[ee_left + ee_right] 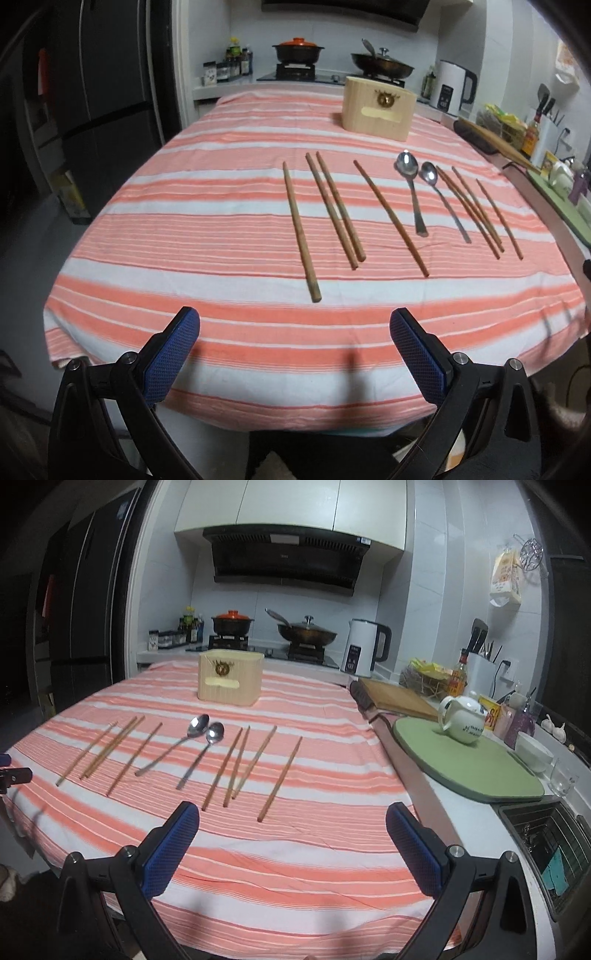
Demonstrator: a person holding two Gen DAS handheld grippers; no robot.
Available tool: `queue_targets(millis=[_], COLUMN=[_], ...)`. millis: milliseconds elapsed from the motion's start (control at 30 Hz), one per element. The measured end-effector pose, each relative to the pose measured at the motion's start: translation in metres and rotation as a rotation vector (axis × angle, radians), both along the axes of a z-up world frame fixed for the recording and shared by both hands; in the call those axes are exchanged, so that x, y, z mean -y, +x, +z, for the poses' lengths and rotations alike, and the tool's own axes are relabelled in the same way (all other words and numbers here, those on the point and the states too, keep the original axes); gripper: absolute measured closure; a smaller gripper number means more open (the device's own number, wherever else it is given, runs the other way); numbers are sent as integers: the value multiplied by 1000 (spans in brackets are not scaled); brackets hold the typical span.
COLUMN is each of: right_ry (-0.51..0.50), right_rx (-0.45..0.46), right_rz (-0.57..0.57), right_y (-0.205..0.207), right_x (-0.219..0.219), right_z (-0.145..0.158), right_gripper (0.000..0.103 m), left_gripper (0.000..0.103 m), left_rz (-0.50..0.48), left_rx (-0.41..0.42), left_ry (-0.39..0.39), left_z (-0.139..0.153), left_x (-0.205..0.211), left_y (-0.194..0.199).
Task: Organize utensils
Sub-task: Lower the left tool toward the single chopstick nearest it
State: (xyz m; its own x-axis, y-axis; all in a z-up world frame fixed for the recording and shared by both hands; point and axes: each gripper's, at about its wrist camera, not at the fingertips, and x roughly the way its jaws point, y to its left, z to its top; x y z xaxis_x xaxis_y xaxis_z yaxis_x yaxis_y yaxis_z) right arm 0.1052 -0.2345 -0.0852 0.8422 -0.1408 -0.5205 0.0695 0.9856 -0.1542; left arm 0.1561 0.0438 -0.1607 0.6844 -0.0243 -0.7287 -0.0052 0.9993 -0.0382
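Observation:
Several wooden chopsticks (pixel 300 230) (pixel 280 778) and two metal spoons (pixel 410 186) (pixel 173 744) lie side by side on the striped tablecloth (pixel 221 229) (pixel 314 849). A pale wooden utensil box (pixel 378 109) (pixel 231 677) stands behind them at the far end. My left gripper (pixel 294 334) is open and empty above the table's near edge, short of the leftmost chopstick. My right gripper (pixel 292 827) is open and empty, just short of the rightmost chopstick.
A counter runs along the right with a green mat (pixel 469 764), a white teapot (pixel 463 720), a cutting board (pixel 397 699), a glass (pixel 561 779) and a sink (pixel 550 845). The stove with pots (pixel 232 624) and a kettle (pixel 364 651) lies behind the table. A fridge (pixel 103 103) stands at left.

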Motion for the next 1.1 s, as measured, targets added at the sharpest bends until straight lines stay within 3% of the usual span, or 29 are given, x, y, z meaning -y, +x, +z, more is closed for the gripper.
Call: queue_targets(millis=[400,467,533,567,667,767,833,867,967,1033,1067,1100], right_ry=[114,107,94,108,118,166,191,217,198,164,158,162], right_rx=[-237,-281,-333,-321,-348,-371,-376,-365,-392,-394,-399,-403], right_rz=[15,29,30,29,32,29,10,18,42,22,15,6], right_y=[81,89,97,97,100,102,100,98,105,112,116,119], right_x=[12,10,9,10,7,6,4,2,-8,-9,-9,-6], right_z=[-63,-70,-78,-78,-77,-72,-69,-67,-73,-76,-76,-75], right_gripper=[4,21,66,66,78,77,54,50,50,66,75,90], left_gripper=[0,0,0,1,5,10,10,11,25,44,62,84], left_rz=[63,63,71,75,81,72,68,68,49,25,11,-2], left_rx=[-106,-100,-100,-102,-105,-103,-106,-105,-91,-77,-71,-67], left_ry=[19,36,34,35,42,62,53,50,50,59,63,68], left_z=[-43,-42,-42,-42,-40,-38,-38,-38,-37,-35,-34,-33], left_x=[-10,-9,-9,-9,-7,0,1,1,4,11,14,17], left_y=[32,32,33,33,32,32,30,30,30,33,34,35])
